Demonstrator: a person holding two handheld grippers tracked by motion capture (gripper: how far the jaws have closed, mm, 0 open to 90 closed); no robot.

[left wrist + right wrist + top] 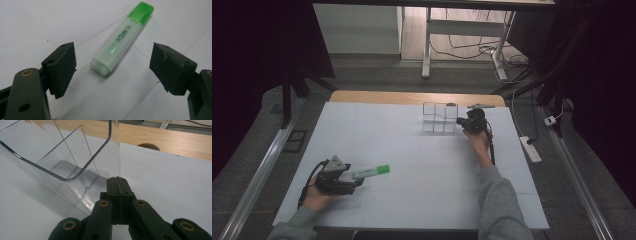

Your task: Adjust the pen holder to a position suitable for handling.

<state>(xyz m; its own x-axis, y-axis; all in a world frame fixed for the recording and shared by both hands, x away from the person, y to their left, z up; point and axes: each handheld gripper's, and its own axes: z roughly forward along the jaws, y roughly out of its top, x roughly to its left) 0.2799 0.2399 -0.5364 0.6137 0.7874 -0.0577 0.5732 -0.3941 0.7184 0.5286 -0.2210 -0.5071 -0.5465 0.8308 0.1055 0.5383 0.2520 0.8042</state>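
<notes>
A: The left tool (357,181) sits low at the near left of the table (412,165), jaws spread wide and released, nothing between the pads. In the left gripper view the highlighter (120,40) lies flat on the white surface just ahead of the gap, its clear butt end toward the jaws and its green cap pointing away.

B: Touching it?

A: No. Both pads stand clear of it, one on each side and a little short of its near end. In the high view the highlighter (371,171) lies beside the left tool, cap to the right.

B: And the right tool?

A: The right tool (460,121) is at the far right of the table, clenched tight with the two jaws pressed flat together and nothing visible between them. Its tip is right at the lower corner of the clear plastic organiser (62,162); whether it touches the wall I cannot tell.

B: Where's that organiser?

A: Near the far edge of the table, well apart from the highlighter. The clear plastic organiser (439,118) has open compartments.
</notes>
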